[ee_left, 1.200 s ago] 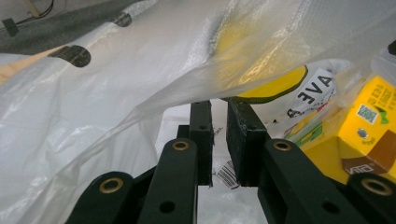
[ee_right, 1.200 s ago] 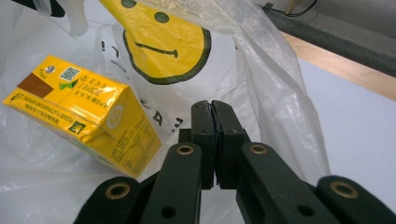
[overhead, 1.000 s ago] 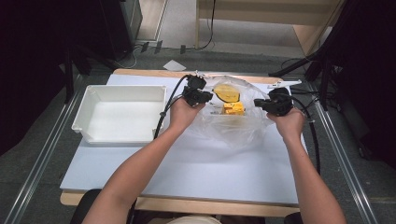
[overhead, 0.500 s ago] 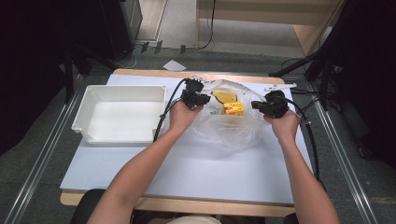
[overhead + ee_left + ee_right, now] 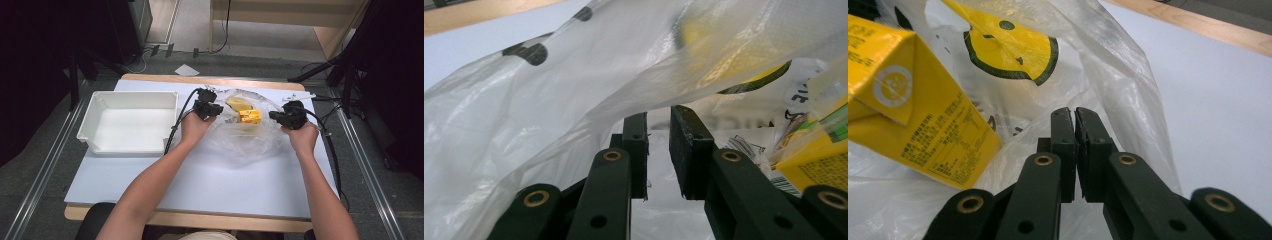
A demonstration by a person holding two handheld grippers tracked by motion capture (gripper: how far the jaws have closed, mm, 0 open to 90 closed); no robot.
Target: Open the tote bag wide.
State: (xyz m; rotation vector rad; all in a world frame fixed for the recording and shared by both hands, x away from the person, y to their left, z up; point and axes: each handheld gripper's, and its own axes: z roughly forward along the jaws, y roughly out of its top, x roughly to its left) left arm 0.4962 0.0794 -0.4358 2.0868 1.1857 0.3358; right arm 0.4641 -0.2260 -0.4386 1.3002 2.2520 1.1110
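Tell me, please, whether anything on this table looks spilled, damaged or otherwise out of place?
Nothing stands out. The clear plastic bag lies crumpled on the table but looks whole, with the yellow carton inside it. The white bin sits square and upright. The right gripper pinches the bag's film; the left gripper stands slightly open.

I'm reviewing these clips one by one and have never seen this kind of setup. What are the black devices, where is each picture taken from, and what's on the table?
A person sits at a white table and holds a handheld two-jaw tool in each hand. The high view looks down from above: the left gripper and the right gripper sit at opposite edges of a clear plastic bag. Inside it are a yellow carton and something printed with a smiley face. An empty white bin stands to the left. The other two pictures come from cameras riding on the tools. The right one's jaws are pressed together at the bag's film, apparently pinching it; the left one's jaws stand slightly apart under a fold of the bag.
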